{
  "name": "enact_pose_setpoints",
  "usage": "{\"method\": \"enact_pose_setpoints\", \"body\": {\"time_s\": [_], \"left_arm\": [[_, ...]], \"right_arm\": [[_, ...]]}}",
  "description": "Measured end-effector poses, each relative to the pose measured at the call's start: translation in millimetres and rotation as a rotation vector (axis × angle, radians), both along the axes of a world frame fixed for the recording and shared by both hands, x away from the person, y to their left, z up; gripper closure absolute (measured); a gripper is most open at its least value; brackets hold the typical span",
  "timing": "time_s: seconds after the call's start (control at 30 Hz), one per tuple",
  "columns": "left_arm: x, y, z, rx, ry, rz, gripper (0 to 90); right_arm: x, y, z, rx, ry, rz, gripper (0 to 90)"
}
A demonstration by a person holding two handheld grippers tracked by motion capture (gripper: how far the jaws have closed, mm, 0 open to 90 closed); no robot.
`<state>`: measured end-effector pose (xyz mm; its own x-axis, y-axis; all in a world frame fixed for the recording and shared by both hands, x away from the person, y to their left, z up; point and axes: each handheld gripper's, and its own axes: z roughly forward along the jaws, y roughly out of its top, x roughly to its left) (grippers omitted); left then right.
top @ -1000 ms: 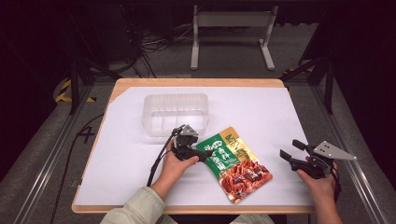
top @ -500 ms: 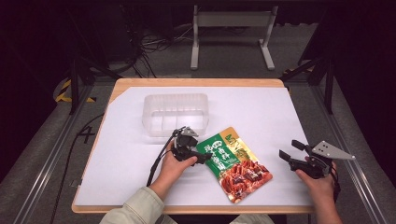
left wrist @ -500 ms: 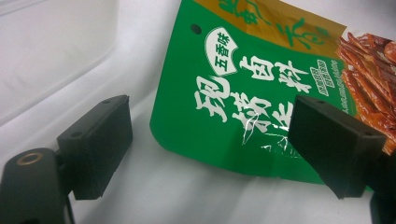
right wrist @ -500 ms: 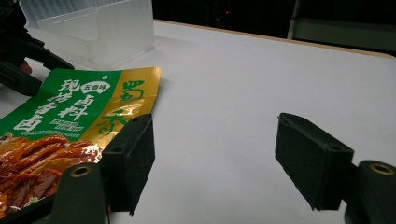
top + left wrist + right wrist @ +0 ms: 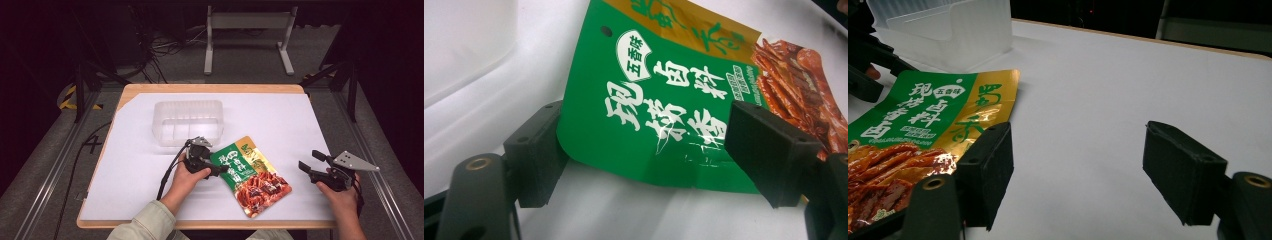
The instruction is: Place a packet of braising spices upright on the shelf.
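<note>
Tabletop (image 5: pixel 310 125) comes first: a wooden board almost wholly covered by a white sheet, with dark floor and cables around it. On the far-left part of the sheet stands a clear plastic container (image 5: pixel 187 121), empty-looking, with low dividers inside; in the right gripper view its frosted wall (image 5: pixel 948 30) rises behind the pouch.

Next in size is the snack pouch (image 5: pixel 255 175), lying flat on the sheet toward the near edge, between the two hands and just in front of the container. Its upper end is green with white Chinese characters and a gold corner; its lower end shows reddish-brown strips of food. The left gripper view shows the green end (image 5: pixel 659 115) close up, with a small punched hole near its corner.

The left gripper (image 5: pixel 212 167), held in the person's left hand (image 5: pixel 182 175), sits at the pouch's green end. Its jaws have just been closing a little, yet they stand wide, one on each side of the pouch's end, with the green edge curling up between them; whether the pads already press on it I cannot tell for sure, and they appear to flank it rather than pinch it.

The right gripper (image 5: pixel 312 162), in the right hand (image 5: pixel 340 192), rests well to the right of the pouch, jaws wide apart with only bare white sheet between them.
</note>
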<state>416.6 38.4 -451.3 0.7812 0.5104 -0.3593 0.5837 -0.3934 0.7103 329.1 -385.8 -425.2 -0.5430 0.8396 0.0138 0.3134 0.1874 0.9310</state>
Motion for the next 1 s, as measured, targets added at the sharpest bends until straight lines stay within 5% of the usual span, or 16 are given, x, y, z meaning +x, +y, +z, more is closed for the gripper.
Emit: {"method": "enact_pose_setpoints", "body": {"time_s": [0.53,0.83,1.0], "left_arm": [[-5.1,0.1,4.8,-0.029,-0.099,-0.035,51.3],[-8.1,-6.9,0.8,0.014,-0.136,-0.07,60.3],[-10.2,-11.6,-1.3,0.08,-0.171,-0.08,67.0]], "right_arm": [[1.3,4.7,-3.0,-0.008,0.013,0.009,28.5],[2.4,10.6,-5.2,-0.022,0.019,0.028,28.3],[2.4,10.4,-5.2,-0.019,0.02,0.03,28.2]]}}
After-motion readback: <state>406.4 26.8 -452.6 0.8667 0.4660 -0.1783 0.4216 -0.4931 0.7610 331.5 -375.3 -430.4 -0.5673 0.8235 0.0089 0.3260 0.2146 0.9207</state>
